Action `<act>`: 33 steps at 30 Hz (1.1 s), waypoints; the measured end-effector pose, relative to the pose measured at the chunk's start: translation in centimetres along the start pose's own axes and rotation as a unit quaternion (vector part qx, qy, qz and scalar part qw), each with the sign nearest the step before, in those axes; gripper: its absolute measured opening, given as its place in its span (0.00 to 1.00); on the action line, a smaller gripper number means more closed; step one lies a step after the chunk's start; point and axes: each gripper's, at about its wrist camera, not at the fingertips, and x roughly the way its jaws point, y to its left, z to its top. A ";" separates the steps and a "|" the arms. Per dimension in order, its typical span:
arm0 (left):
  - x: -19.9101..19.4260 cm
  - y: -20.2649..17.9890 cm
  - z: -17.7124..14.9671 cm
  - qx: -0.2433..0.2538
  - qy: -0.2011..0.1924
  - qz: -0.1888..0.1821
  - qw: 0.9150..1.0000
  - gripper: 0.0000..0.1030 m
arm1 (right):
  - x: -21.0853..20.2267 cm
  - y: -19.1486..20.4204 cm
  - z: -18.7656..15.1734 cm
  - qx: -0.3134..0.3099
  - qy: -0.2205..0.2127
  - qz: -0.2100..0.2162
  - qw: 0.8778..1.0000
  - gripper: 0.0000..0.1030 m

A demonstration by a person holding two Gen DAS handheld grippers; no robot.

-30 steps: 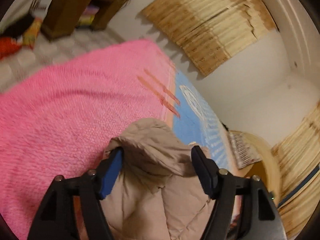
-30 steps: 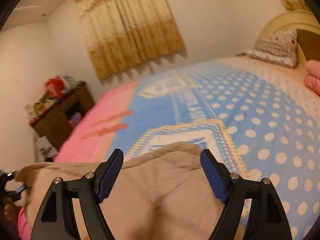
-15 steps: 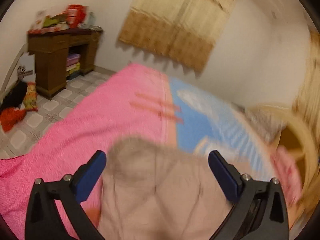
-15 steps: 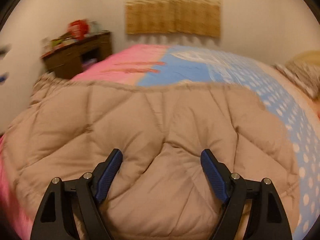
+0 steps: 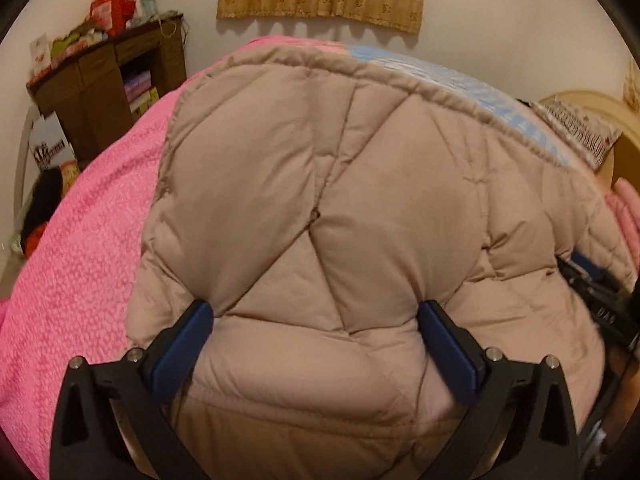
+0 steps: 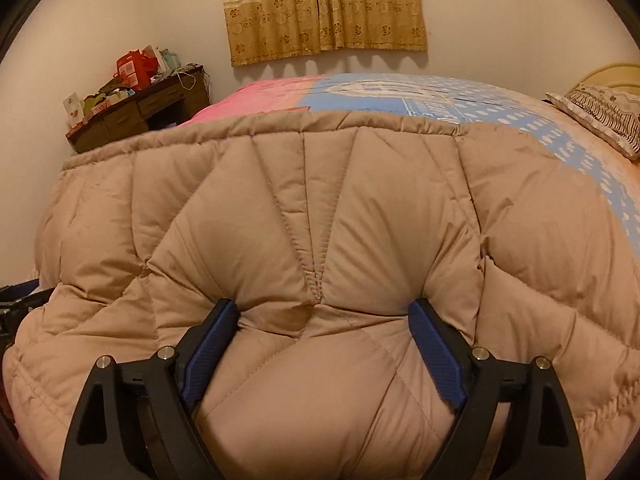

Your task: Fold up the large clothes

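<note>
Far left, against the pale wall (image 6: 100,20): brown wooden desk (image 6: 140,116), piled with red and green bits and boxes. Next to it, fuzzy pink blanket (image 5: 80,240) over the left part of the bed. High in the middle, gold flowery curtain (image 6: 324,4). Further right, blue sheet with white dots (image 6: 460,96) over the rest of the bed. Far right, stripy pillow (image 6: 600,116) just in front of a cream headboard (image 5: 592,108).

Big puffy tan quilted jacket (image 5: 320,200): spread flat across the bed, partly on the pink blanket and partly on the blue sheet, with its stitched edge at the far side.

Left tongs (image 5: 314,316): very wide, just been opening, a fat bump of the jacket between the blue pads.

Right tongs (image 6: 322,312): wide too and just been opening, but pads digging into a bunched bit of the jacket on both sides, holding it.
</note>
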 end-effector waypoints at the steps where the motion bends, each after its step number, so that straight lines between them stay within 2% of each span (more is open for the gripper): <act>1: 0.3 0.3 -0.2 -0.003 -0.005 -0.002 1.000 1.00 | 0.2 0.1 -0.1 0.002 -0.001 0.000 1.000 0.85; 8: 1.4 0.0 -0.6 0.003 -0.036 0.004 0.999 1.00 | 0.1 -0.5 -0.8 0.020 -0.009 0.009 1.000 0.85; 12: 2.0 -0.7 -0.4 0.003 -0.037 0.008 0.999 1.00 | 0.2 -0.3 -0.8 0.017 -0.005 0.004 1.000 0.85; 16: 0.2 -1.4 -0.2 0.001 -0.033 0.004 0.999 1.00 | -0.1 0.1 -0.9 0.015 -0.006 -0.001 1.000 0.85; 18: -1.2 -1.0 0.2 -0.004 -0.055 -0.003 0.998 1.00 | 0.0 0.2 -0.8 0.014 -0.006 -0.003 1.000 0.85; 21: -2.7 0.4 1.2 -0.020 -0.097 0.032 0.995 1.00 | -0.1 0.3 -0.9 0.013 -0.007 -0.005 1.000 0.85; 22: -2.6 0.6 1.6 -0.020 -0.099 0.048 0.994 1.00 | -0.1 0.4 -0.9 0.013 -0.009 -0.006 1.000 0.85; 25: 0.4 1.1 2.7 -0.002 -0.054 0.105 0.993 1.00 | -0.1 0.5 -1.1 0.013 -0.011 -0.007 1.000 0.85; 27: 2.3 1.4 2.6 0.001 -0.038 0.108 0.993 1.00 | -0.2 0.7 -1.1 0.012 -0.012 -0.009 1.000 0.85; 33: 4.0 0.5 1.7 0.008 -0.044 0.121 0.992 1.00 | -0.3 1.0 -1.4 0.013 -0.011 -0.012 1.000 0.85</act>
